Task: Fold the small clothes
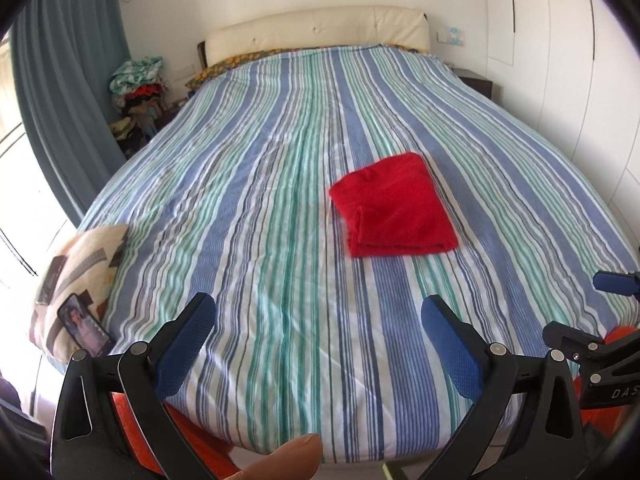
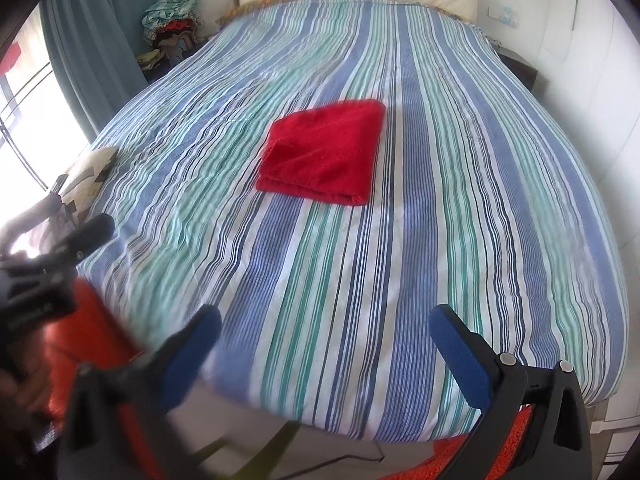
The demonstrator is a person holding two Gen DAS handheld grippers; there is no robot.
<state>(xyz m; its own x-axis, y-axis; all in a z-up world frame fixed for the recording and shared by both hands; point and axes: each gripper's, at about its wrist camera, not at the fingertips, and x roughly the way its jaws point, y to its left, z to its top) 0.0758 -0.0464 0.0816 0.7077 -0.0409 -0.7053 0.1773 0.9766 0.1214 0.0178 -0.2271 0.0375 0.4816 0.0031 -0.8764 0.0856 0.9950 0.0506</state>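
Observation:
A red garment (image 1: pixel 394 206) lies folded into a neat square on the striped bedspread (image 1: pixel 260 200), right of the bed's middle. It also shows in the right wrist view (image 2: pixel 324 150). My left gripper (image 1: pixel 318 304) is open and empty, held above the foot of the bed, well short of the garment. My right gripper (image 2: pixel 326 316) is open and empty, also near the foot edge. The right gripper's blue pad shows at the right edge of the left wrist view (image 1: pixel 616 282).
A patterned cushion (image 1: pixel 76 280) with a phone (image 1: pixel 86 326) leaning on it sits at the bed's left edge. A pile of clothes (image 1: pixel 138 92) stands by the blue curtain (image 1: pixel 68 80). A cream headboard (image 1: pixel 320 30) and white wardrobe doors (image 1: pixel 560 60) bound the room.

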